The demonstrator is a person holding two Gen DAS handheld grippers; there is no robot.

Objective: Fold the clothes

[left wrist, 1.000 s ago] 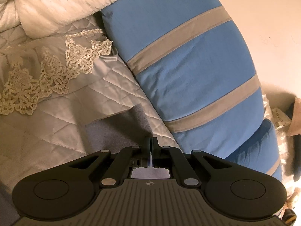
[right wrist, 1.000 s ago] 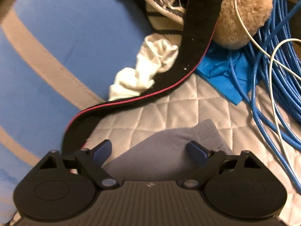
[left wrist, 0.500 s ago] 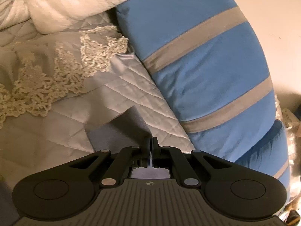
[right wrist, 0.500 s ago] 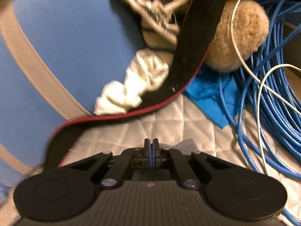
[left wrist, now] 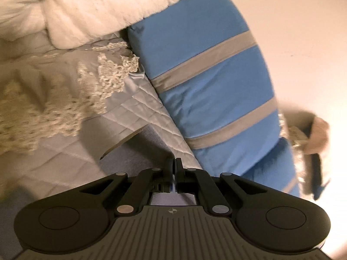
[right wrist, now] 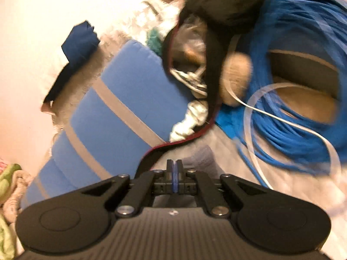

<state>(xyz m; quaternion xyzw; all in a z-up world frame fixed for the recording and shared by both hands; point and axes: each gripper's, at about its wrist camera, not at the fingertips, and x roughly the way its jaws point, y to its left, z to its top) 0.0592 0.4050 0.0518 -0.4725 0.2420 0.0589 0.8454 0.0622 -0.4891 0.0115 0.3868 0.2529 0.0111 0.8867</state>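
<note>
**A:** Where is the cloth (left wrist: 138, 160) now, and what do the two claws do?

**B:** The grey cloth lies on the quilt (left wrist: 65, 156), just beside the blue pillow (left wrist: 208, 82). The left gripper (left wrist: 173, 166) has its fingers pressed together, and an edge of the cloth goes in between them, so I judge it pinches that edge. One part of the cloth is lifted off the quilt and throws a shadow under it.

**A:** And the right one?

**B:** The right gripper (right wrist: 174, 169) is also closed tight. Grey cloth shows just in front of its tips, but the picture is blurred, so I think it holds a corner; I cannot be fully sure.

**A:** So how to do this step well?

**B:** If both claws hold one edge, they should carry it at the same height and the same speed, so the edge stays straight. Keep the cloth a little tight between them, not pulled hard. How many folds the cloth has already, I cannot tell from here.

**A:** Any danger nearby?

**B:** Yes. On the right side there are blue cables (right wrist: 303, 108), a white cable (right wrist: 282, 125) and a black strap (right wrist: 213, 91), all near the cloth. The right claw should stay clear of them, otherwise the cloth may catch them and drag them along.
</note>
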